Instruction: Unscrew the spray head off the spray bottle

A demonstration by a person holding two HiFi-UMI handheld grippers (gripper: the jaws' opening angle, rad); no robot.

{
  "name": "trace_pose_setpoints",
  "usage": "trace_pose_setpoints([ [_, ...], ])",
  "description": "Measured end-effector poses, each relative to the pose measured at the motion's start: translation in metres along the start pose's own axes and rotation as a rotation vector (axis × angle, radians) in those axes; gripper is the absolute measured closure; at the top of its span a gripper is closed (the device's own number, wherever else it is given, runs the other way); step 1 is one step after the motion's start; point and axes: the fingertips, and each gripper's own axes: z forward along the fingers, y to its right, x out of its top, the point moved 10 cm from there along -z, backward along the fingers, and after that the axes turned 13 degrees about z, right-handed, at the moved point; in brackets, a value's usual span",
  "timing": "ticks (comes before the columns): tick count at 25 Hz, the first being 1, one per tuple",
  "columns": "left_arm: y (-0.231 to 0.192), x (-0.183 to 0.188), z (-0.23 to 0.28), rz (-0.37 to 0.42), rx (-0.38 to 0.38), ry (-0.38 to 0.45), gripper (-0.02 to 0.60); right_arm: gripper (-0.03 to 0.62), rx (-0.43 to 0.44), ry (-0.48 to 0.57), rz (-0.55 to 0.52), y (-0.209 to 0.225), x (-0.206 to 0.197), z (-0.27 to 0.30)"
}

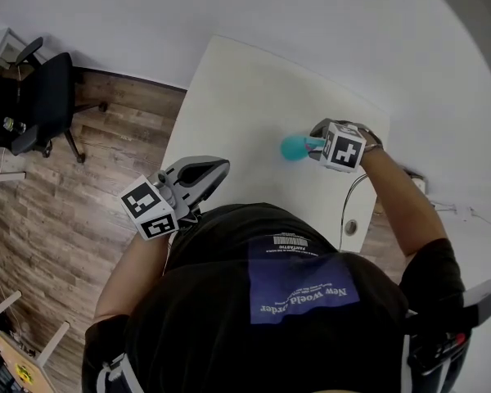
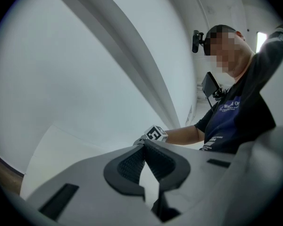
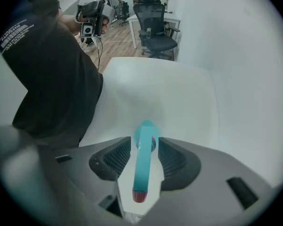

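Note:
A teal spray bottle (image 1: 294, 147) stands on the white table (image 1: 245, 97) near its right side. My right gripper (image 1: 317, 143) points straight down over it. In the right gripper view the teal spray head (image 3: 144, 159), with its red nozzle tip toward the camera, lies between the jaws of the right gripper (image 3: 145, 144). The pads (image 3: 119, 157) flank its collar with thin gaps, so the jaws are open. The bottle's body is hidden below the head. My left gripper (image 1: 215, 169) is held level at the table's near left edge, shut and empty, its jaws (image 2: 144, 147) meeting.
A black office chair (image 1: 41, 97) stands on the wooden floor (image 1: 90, 178) to the left of the table. A cable (image 1: 352, 195) hangs at the table's right edge beside a grommet hole (image 1: 349, 228). A white wall runs behind the table.

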Motion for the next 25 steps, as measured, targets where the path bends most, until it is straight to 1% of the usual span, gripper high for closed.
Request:
trace_pose_setpoints([
  [5,-0.0001,-0.0009,-0.0004,-0.011,0.007,0.004,0.577,0.422,0.014,-0.001,0.017,0.0009,0.0006,0.0036],
  [10,-0.0005,-0.004,-0.0002,-0.017,0.006,0.002,0.577,0.424,0.007,0.002,0.024,0.0016,0.0031,0.007],
  [11,-0.0009,-0.0041,-0.0001,-0.018,0.006,0.0,0.577,0.463,0.003,0.006,0.022,0.0019,0.0038,0.0068],
  [12,-0.0011,-0.0043,0.0,-0.019,0.006,-0.001,0.577,0.468,0.0,0.009,0.021,0.002,0.0041,0.0066],
  [19,-0.0012,-0.0046,0.0011,-0.025,0.001,0.0,0.577,0.47,0.018,0.014,0.061,0.0011,0.0045,0.01],
  [25,-0.001,-0.0035,0.003,-0.026,-0.002,-0.001,0.577,0.469,0.014,0.021,0.068,0.0011,0.0015,0.0097],
])
